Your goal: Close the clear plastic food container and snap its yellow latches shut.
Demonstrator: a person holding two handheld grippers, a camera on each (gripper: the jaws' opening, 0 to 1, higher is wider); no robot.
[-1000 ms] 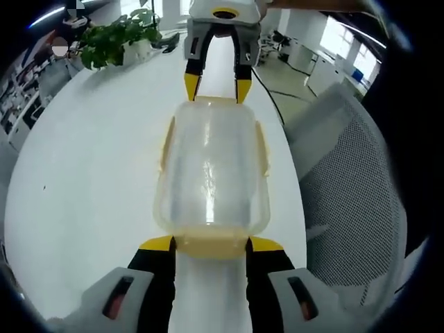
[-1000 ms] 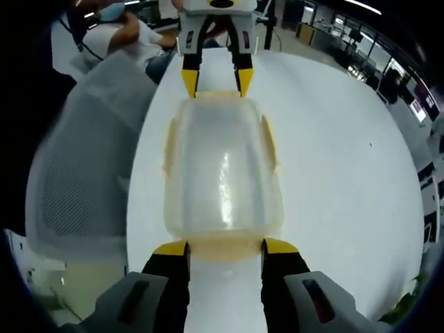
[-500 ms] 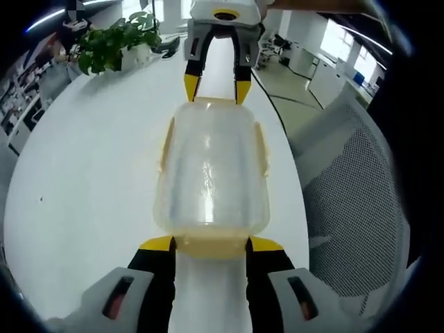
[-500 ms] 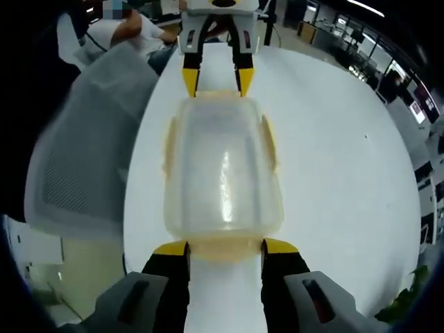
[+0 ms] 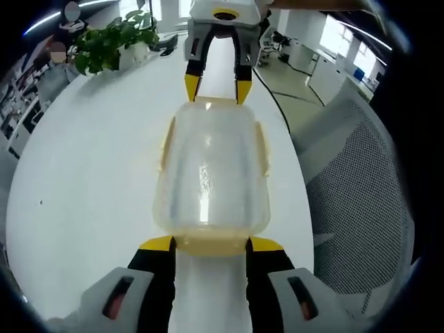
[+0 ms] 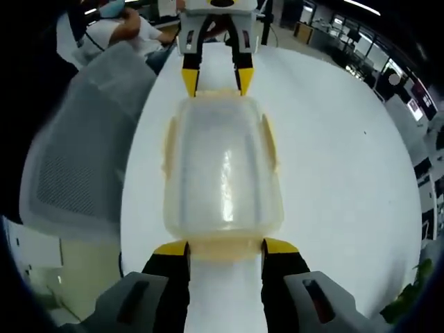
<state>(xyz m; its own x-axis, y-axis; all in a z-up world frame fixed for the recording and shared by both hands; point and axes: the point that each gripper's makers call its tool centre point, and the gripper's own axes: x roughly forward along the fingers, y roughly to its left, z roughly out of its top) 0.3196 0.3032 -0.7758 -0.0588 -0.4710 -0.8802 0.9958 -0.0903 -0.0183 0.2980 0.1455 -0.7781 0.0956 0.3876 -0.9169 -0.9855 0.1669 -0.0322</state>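
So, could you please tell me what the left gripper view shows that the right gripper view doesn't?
Left gripper view: a potted plant at the table's far end.

Right gripper view: a seated person behind the mesh chair.

Shared: the clear container between both open tongs, left and right, each at a yellow end latch.

Both grippers' fingers (image 5: 158, 244) flank the container's (image 5: 210, 170) yellow end latches (image 5: 211, 245).

The left gripper (image 5: 210, 244) has black jaws capped with yellow tips, rising from grey housings with small red slots. The right gripper (image 6: 225, 247) looks alike; seen opposite, its body is white
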